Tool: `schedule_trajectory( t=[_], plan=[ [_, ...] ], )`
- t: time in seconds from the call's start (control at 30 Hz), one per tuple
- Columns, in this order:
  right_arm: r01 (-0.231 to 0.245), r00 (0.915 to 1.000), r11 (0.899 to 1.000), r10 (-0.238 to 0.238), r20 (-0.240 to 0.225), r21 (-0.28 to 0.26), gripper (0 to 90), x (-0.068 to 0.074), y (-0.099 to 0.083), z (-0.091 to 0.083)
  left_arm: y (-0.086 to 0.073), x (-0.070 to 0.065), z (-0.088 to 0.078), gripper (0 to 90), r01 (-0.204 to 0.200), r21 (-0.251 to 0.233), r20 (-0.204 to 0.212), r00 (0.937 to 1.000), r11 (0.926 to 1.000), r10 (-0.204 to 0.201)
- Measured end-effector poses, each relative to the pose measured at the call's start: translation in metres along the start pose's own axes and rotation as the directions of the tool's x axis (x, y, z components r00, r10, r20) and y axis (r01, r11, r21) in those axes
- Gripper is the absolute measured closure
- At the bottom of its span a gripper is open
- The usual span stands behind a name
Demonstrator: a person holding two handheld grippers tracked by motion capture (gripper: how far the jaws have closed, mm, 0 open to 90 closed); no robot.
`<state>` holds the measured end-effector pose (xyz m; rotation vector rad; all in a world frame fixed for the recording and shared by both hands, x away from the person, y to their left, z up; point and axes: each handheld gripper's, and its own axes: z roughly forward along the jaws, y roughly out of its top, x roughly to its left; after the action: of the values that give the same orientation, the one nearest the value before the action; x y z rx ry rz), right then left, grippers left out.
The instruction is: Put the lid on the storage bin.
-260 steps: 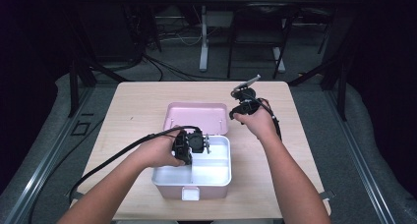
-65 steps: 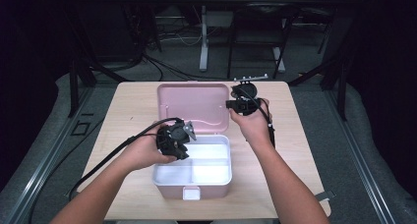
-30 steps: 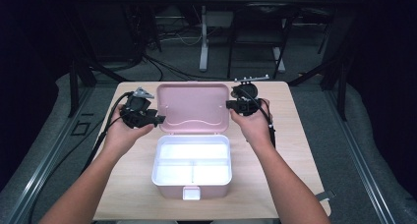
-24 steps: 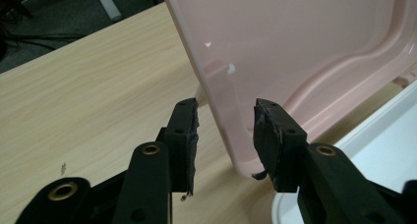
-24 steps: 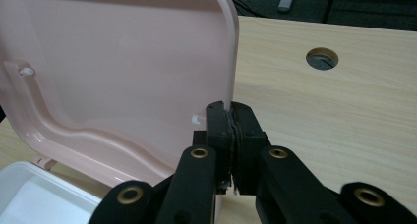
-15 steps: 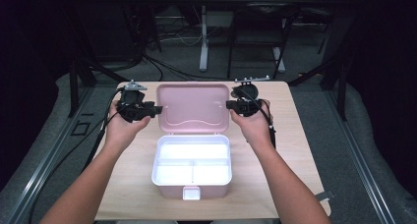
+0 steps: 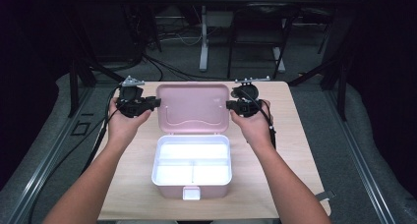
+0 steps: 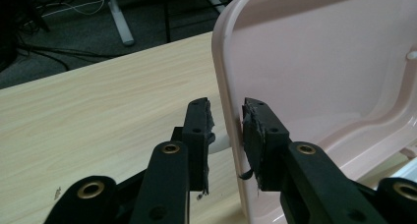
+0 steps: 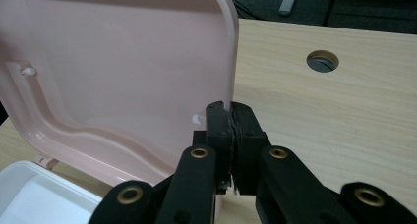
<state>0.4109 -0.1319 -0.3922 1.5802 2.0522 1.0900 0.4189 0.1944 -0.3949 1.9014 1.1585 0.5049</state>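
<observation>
Lid: a pink plastic lid (image 7: 193, 107) was seen raised open behind its box, hinged along the box's far edge and leaning back, near the middle of the worktop.
Lid handling: it was judged light, thin and fairly stiff but able to flex; the glossy surface was judged slippery, so a pinch on the raised side rim was thought the best hold.
Lid shape: rounded corners, an upturned rim and a curved moulded ridge across the inner face (image 9: 98, 86) were noted.
Hinge: it was judged the weak point, likely to strain if the lid were pushed too far back or twisted.
Box: a pink box with a white inner tray (image 7: 193, 160), split into one long and two smaller compartments, was seen below the lid, with a small latch tab at its near edge.
Right gripper: the right gripper (image 9: 229, 113) was seen clamped on the lid's right rim, the pads pressed together on the thin edge.
Left gripper: the left gripper (image 8: 226, 118) was seen straddling the lid's left rim (image 8: 228, 111); its jaws had just been closing, with the rim between them, one pad close against the inner face and a gap visible on the outer side, so a full pinch was not yet shown.
Worktop: a pale wood-grain worktop (image 7: 295, 135), smooth and matt, with a round cable hole (image 9: 322, 61), was seen beneath.
</observation>
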Motion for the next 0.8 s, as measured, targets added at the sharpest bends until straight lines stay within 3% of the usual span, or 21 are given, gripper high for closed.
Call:
schedule_trajectory(
  t=[0.3,0.37,0.43,0.6,0.67,0.7,0.73,0.8],
  plan=[
    [-0.004,1.0,1.0,0.004,0.001,-0.005,88.0,0.0005,-0.0008,-0.0002,0.004,-0.003,0.004,79.7,-0.008,-0.026,-0.019,0.9998,0.9996,0.007],
    [-0.002,0.9997,1.0,0.002,-0.022,0.006,87.9,-0.0005,-0.0007,-0.0012,0.0052,-0.0033,0.0047,79.9,-0.005,-0.027,-0.024,0.9997,0.9996,0.004],
    [-0.002,1.0,1.0,0.002,0.005,-0.002,87.9,0.0005,-0.0011,-0.0008,0.0051,-0.0032,0.0054,80.1,0.001,-0.03,-0.03,0.9996,0.9995,-0.002],
    [0.0,1.0,1.0,0.0,0.0,-0.002,87.9,0.0002,-0.0015,-0.0009,0.0047,-0.0043,0.0055,81.3,0.003,-0.034,-0.034,0.9994,0.9994,-0.004],
    [0.0,0.9992,1.0,0.0,-0.04,0.007,87.8,-0.0019,-0.0019,-0.0023,0.0046,-0.0046,0.0048,81.6,0.011,-0.034,-0.03,0.9995,0.9994,-0.012],
    [-0.004,0.9999,1.0,0.004,-0.012,-0.001,87.8,-0.0008,-0.0026,-0.0022,0.0046,-0.0047,0.0043,81.8,0.01,-0.034,-0.027,0.9996,0.9994,-0.011],
    [0.0,0.9996,1.0,0.0,-0.03,-0.003,87.7,-0.0019,-0.0031,-0.0027,0.0044,-0.0052,0.0038,81.9,0.011,-0.035,-0.027,0.9996,0.9993,-0.012],
    [-0.003,1.0,1.0,0.003,-0.005,-0.02,87.6,-0.0005,-0.0042,-0.0023,0.0042,-0.006,0.003,82.1,0.006,-0.037,-0.029,0.9995,0.9993,-0.007]
  ],
)
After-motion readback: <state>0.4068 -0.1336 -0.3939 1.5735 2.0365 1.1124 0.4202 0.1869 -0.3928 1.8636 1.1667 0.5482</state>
